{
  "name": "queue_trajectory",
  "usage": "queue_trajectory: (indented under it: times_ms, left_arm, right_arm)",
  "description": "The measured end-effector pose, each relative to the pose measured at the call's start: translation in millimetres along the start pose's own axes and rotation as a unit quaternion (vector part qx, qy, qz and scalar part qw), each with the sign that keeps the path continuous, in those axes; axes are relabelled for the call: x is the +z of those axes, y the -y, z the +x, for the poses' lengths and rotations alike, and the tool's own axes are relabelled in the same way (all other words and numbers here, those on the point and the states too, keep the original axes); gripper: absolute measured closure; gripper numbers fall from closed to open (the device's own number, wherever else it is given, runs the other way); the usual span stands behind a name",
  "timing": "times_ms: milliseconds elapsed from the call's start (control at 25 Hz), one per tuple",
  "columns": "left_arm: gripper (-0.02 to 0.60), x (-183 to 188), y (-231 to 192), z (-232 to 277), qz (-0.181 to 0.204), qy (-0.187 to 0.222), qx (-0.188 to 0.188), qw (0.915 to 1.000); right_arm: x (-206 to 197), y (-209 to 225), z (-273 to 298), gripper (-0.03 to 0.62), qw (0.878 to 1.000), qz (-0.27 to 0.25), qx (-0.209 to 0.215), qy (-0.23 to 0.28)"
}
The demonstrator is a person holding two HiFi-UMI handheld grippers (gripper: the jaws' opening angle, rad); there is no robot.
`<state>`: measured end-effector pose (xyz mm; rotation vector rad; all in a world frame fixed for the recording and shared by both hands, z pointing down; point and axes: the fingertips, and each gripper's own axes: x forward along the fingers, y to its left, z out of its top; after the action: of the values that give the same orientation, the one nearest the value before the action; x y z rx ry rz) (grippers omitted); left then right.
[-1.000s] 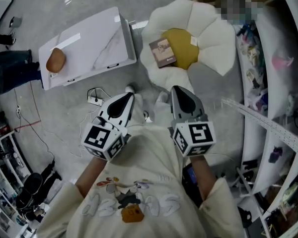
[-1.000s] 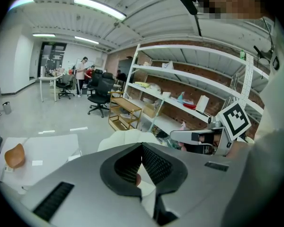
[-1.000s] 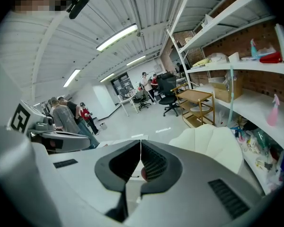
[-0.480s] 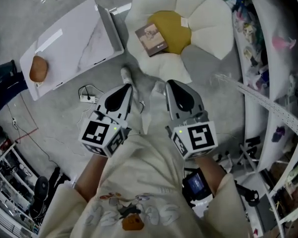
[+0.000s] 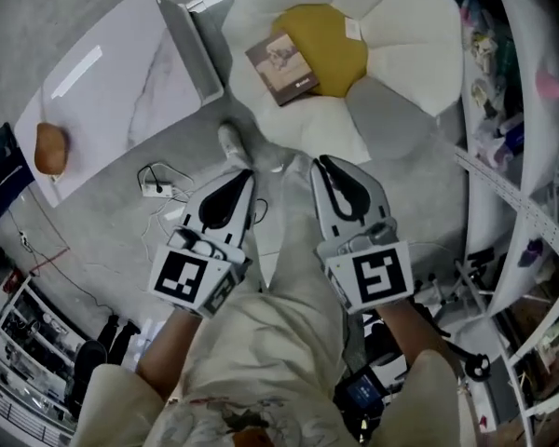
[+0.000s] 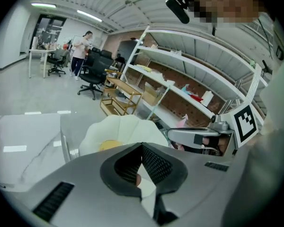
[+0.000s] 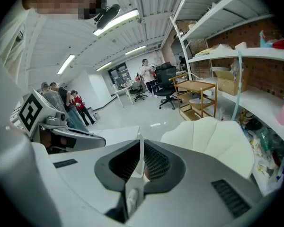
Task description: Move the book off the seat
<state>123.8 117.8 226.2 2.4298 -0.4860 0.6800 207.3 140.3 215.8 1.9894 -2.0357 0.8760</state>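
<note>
Book (image 5: 281,67): top centre of frame, flat on flower-shaped seat (image 5: 401,59); likely light, stiff, best pinched at an overhanging edge. Left gripper (image 5: 235,186) and right gripper (image 5: 334,172): lower centre, both closed, empty.

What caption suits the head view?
Small brown book on white flower-shaped seat; left gripper and right gripper shut, apart from it.

Your left gripper (image 5: 246,177) and right gripper (image 5: 323,163) hover short of the white flower-shaped seat (image 5: 391,35) bearing the small brown book (image 5: 281,69).
</note>
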Motion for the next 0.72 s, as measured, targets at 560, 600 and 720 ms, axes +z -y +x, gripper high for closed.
queue_trajectory:
  times_ms: [560,600,720]
  left_arm:
    - [0.569,-66.7,-42.4,108.1,-0.005,-0.049,0.008,0.9988]
    - [0.569,-71.4,-47.4,114.5,-0.006,-0.050,0.013,0.9987]
    - [0.569,-86.4,-59.6,132.1,-0.012,-0.046,0.025,0.9985]
  right_arm:
    - [-96.3,69.9,77.0,0.570,0.998,0.042,-0.014,-0.044]
    - [-105.8,73.4,83.7,0.555,0.998,0.046,-0.013,-0.050]
    - [-131.9,85.2,100.9,0.519,0.996,0.060,-0.009,-0.062]
